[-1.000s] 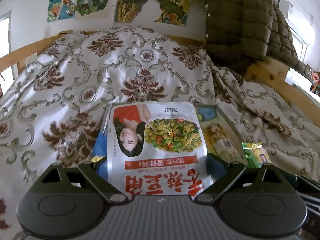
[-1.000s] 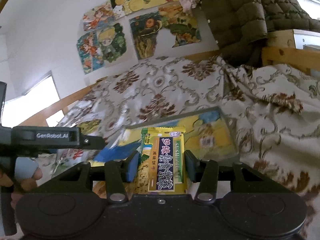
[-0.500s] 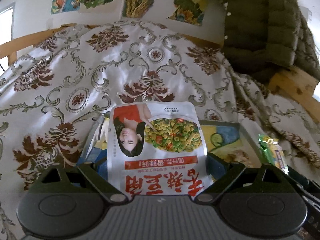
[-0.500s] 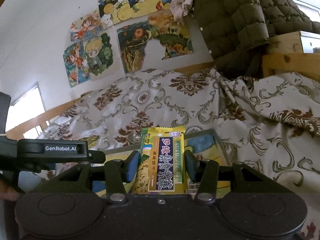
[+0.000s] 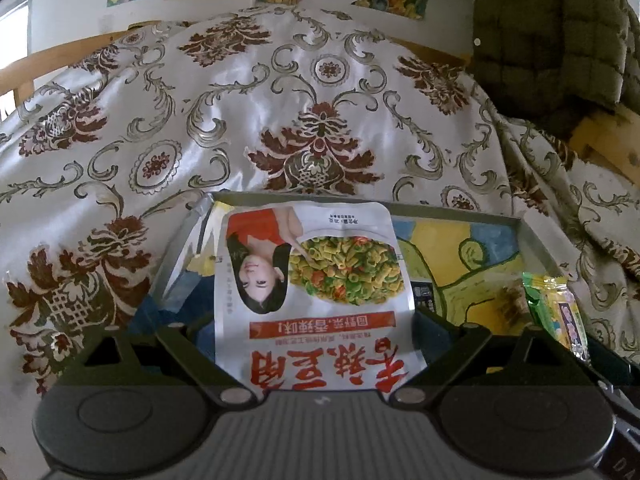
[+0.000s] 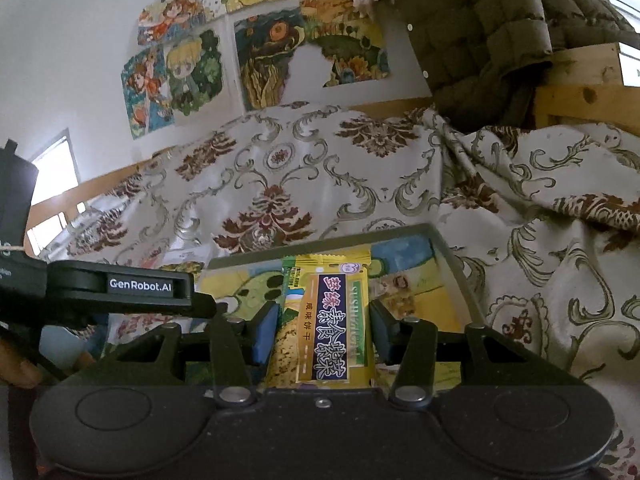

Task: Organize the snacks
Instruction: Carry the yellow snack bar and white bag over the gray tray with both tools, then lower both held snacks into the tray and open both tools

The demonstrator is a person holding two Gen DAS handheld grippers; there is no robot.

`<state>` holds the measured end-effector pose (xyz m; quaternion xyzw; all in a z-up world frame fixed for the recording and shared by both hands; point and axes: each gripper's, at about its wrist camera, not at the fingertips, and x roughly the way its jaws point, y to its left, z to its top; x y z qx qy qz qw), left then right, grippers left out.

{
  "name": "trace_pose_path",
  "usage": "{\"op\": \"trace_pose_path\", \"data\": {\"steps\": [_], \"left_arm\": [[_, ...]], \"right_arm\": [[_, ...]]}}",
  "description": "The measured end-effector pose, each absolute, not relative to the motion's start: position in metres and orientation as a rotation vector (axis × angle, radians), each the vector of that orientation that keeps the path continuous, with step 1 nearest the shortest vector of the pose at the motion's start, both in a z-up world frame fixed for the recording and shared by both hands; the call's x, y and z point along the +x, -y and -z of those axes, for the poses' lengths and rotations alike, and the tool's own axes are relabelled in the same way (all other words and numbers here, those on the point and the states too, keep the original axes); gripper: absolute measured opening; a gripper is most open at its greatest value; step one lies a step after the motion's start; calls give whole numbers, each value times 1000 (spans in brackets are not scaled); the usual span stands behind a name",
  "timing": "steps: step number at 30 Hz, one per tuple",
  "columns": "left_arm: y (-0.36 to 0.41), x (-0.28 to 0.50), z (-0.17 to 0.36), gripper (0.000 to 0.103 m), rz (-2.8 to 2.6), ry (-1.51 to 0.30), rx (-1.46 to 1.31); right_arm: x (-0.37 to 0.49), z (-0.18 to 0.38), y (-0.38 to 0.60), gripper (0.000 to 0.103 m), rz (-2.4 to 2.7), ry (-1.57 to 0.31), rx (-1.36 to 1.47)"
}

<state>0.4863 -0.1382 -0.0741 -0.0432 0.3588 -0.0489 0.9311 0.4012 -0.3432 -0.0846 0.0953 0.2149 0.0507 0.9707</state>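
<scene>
My left gripper (image 5: 316, 320) is clamped on the white snack pouch (image 5: 312, 280), lower centre of the left view, print upside down, its far end over the tray (image 5: 532, 240). My right gripper (image 6: 322, 332) is pinched narrow on the yellow-green biscuit packet (image 6: 326, 320), lower centre of the right view, blue pads against both its sides. That packet also shows at the lower right edge of the left view. Left gripper's black arm crosses the right view at mid left. Beyond both packs: shallow grey tray with a yellow-blue picture inside, centre frame. Behind it the floral bedspread (image 5: 320, 100). Farthest: posters (image 6: 256, 40) on the wall, olive quilted jacket (image 6: 500, 20) upper right.
</scene>
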Motion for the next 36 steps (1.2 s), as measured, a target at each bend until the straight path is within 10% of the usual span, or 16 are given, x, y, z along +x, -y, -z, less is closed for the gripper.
{"op": "trace_pose_path", "data": {"steps": [21, 36], "left_arm": [[159, 482, 86, 97, 95, -757, 0], [149, 457, 39, 103, 98, -683, -55]], "right_arm": [[405, 93, 333, 54, -66, -492, 103], [380, 51, 349, 89, -18, -440, 147]]}}
